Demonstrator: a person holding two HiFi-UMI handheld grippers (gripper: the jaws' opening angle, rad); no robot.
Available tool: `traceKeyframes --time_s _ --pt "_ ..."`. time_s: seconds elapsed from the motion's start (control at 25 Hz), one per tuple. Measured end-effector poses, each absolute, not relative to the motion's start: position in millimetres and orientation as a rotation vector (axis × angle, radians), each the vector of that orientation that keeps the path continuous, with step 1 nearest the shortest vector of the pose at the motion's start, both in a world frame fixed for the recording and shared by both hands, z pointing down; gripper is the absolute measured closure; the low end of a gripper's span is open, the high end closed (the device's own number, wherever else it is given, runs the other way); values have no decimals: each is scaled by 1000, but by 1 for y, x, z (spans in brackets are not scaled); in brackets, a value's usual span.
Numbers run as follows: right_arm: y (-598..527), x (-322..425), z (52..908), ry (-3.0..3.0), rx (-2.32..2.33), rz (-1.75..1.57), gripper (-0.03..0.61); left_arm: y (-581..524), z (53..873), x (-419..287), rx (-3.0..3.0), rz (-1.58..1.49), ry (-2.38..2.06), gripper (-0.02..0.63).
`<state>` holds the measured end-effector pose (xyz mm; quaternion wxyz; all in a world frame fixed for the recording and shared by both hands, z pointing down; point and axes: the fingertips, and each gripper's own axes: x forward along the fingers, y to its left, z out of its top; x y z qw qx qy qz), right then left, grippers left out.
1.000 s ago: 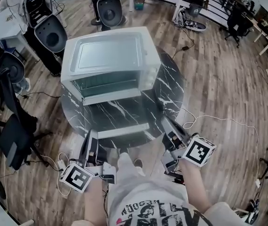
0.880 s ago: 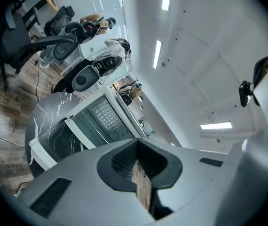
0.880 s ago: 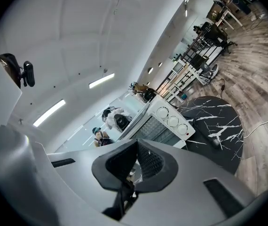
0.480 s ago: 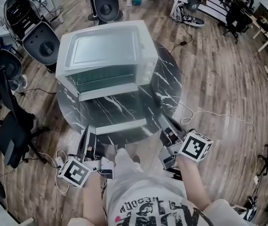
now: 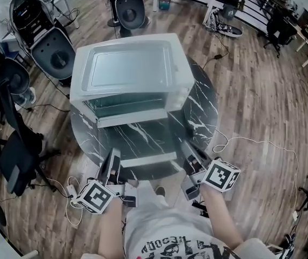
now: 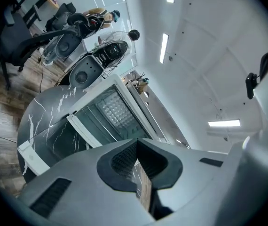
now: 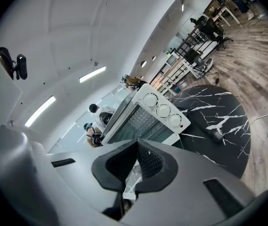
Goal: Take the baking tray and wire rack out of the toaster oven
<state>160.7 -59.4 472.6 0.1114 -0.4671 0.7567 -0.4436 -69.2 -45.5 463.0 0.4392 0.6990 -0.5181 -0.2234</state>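
A white toaster oven (image 5: 127,72) stands on a round black marble table (image 5: 200,104). Its glass door (image 5: 143,139) hangs open toward me, handle (image 5: 147,159) at the near edge. A metal rack or tray (image 5: 122,106) shows dimly inside the cavity, and its grid (image 6: 111,108) shows in the left gripper view. My left gripper (image 5: 114,158) is shut and empty, just left of the door handle. My right gripper (image 5: 187,147) is shut and empty, just right of the door. The oven's three knobs (image 7: 163,110) face the right gripper.
Black office chairs (image 5: 57,45) crowd the floor to the left and behind the table (image 5: 129,9). Cables (image 5: 256,140) trail over the wooden floor on the right and by my feet (image 5: 70,190). Desks and shelving (image 5: 267,15) stand at the far right.
Both grippers have sunk a little and come closer to the open door's corners. Both stay shut and empty. The oven has not moved.
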Motion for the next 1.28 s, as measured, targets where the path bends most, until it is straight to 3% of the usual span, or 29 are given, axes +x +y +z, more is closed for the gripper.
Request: traceKeyframes --time_s 0.76,0.8,0.88,0.96,1.28 --pt "-178 93 541 2092 -1412 -1389 574 -170 553 -119 1573 -542 -1272 610" --pt "-183 88 545 2078 -1415 -1401 563 -175 557 -122 1568 -547 -1258 585" --pt "-190 78 554 2048 -1422 -1430 479 -182 566 -130 1552 -560 -1231 501" --pt "-197 66 564 2016 -1438 -1454 439 -188 578 -142 1513 -574 -1212 471" --pt "-227 59 593 1918 -1514 -1505 396 -213 606 -149 1435 -591 -1186 459"
